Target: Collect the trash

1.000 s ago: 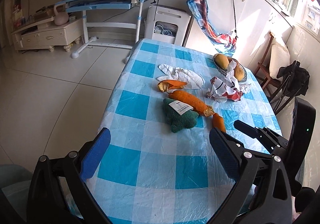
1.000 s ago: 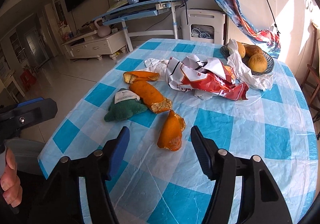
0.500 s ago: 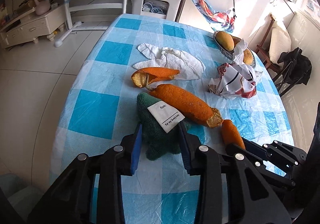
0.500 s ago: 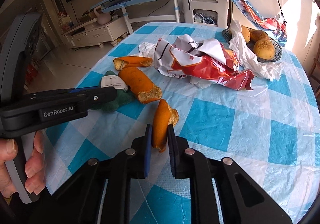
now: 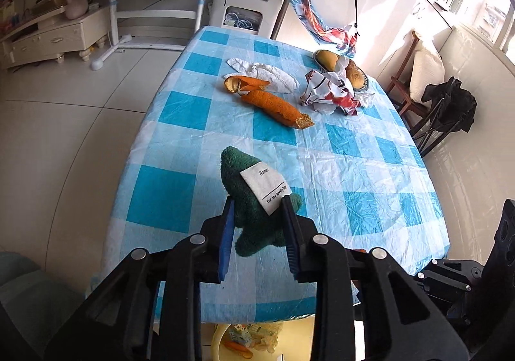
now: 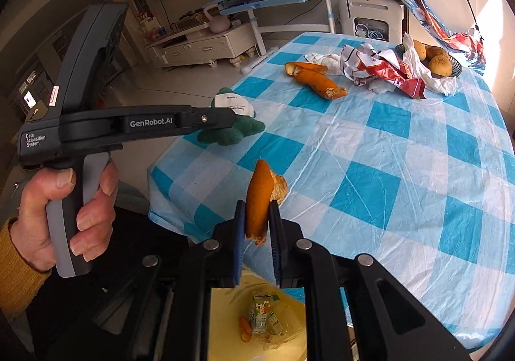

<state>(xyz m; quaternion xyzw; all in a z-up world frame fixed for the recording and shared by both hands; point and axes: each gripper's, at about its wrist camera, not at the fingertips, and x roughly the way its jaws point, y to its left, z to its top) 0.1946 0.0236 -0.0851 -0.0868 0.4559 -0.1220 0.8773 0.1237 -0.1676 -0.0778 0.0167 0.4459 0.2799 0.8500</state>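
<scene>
The table (image 6: 418,168), covered with a blue and white checked cloth, carries the trash that is left: a crumpled red and white wrapper (image 6: 383,71), a white tissue (image 5: 273,74) and two long orange peels (image 5: 276,105) near the far end, beside a bowl of fruit (image 6: 434,63). Below the near edge of the table stands a yellow bin (image 6: 289,322) with a small carton and some scraps already inside. The left claw (image 5: 257,226) has just been closing and now pinches a green plush toy (image 5: 254,200) with a white label, which is lifted over the near part of the table. The right claw (image 6: 256,226) is pressed together on a curved piece of orange peel (image 6: 260,197), held upright at the table edge, almost above the bin. The step in hand seems to be to carry both things to the bin and drop them. To do it well, I think each claw should come fully over the bin opening before it spreads, because the peel is thin and may stick to one pad or fall to the side. The toy is soft and bulky, so it needs a wide release, low over the bin. It is better to release one after the other, so that the two claws do not knock together over the small opening.
</scene>
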